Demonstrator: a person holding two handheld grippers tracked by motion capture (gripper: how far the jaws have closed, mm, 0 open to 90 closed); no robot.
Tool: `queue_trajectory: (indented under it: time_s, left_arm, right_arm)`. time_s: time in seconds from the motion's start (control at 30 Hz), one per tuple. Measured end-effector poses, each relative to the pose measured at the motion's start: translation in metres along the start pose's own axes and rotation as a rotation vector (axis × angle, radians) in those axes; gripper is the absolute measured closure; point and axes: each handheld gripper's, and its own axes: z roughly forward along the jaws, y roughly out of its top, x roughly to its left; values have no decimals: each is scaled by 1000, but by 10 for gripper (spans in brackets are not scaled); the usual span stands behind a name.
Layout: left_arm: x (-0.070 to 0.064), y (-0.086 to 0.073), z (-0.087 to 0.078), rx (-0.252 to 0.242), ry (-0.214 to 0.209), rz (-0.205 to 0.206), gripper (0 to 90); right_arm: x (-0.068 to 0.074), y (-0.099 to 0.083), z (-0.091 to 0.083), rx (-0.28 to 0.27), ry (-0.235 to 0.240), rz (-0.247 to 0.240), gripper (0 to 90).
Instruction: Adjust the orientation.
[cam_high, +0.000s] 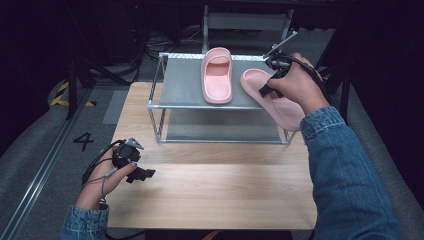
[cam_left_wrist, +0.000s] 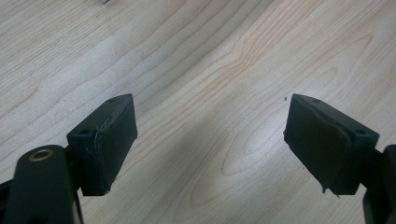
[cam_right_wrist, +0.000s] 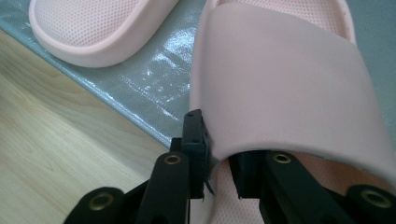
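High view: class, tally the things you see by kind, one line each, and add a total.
Pink slippers: 2, one lying on the rack, the other clamped in the right tool
Metal racks: 1
Wooden tables: 1
Hand-held tools: 2, counting the left tool
Total: 6

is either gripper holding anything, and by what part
The right gripper holds a pink slide sandal by the edge of its strap, jaws shut on it. The left gripper is open over the wooden table, holding nothing.
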Motion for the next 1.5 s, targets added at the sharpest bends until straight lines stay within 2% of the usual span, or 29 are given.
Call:
queue_trajectory:
  time_s: [0.23,0.33,0.4,0.6,0.7,0.73,0.77,0.83,0.9,0.93,1.03,1.17,1.23,1.27,1.3,1.37,1.5]
  left_arm:
    - [0,4,3,4,1,7,174]
    - [0,6,5,7,1,12,175]
    - [-1,9,6,12,-1,23,175]
    - [-1,15,8,4,-6,16,174]
    - [-3,19,11,15,-6,23,174]
    - [-3,19,11,15,-6,23,174]
    - [-4,22,13,18,-13,38,174]
    - [-5,24,14,21,-20,44,174]
    - [-6,25,14,16,-23,41,174]
    - [-5,26,14,15,-22,41,174]
    - [-4,29,16,9,-18,29,174]
    - [-4,34,17,10,-27,34,174]
    - [-2,36,17,15,-21,3,174]
    - [-2,36,17,15,-21,3,173]
    - [0,37,17,14,1,-23,173]
    - [2,39,15,1,25,-47,179]
    - [5,44,14,-15,20,-52,174]
  right_arm:
    - [2,-8,-8,-69,-1,-5,607]
    - [2,-13,-13,-93,8,-11,591]
    - [2,-19,-19,-112,10,-17,582]
    - [3,-45,-37,-147,2,-31,556]
    - [3,-58,-46,-177,1,-46,529]
    - [3,-58,-46,-177,1,-46,529]
    - [5,-65,-52,-187,-5,-59,527]
    - [6,-73,-56,-197,-3,-65,524]
    - [7,-76,-58,-198,-1,-61,524]
    - [8,-89,-63,-199,1,-68,522]
    - [8,-103,-67,-197,-9,-67,522]
    - [6,-126,-70,-189,-13,-57,541]
    - [5,-133,-71,-184,-14,-56,567]
    - [5,-133,-71,-184,-14,-56,567]
    - [4,-138,-73,-184,-14,-51,589]
    - [3,-147,-75,-176,-6,-34,643]
    - [-1,-161,-74,-143,-8,-11,698]
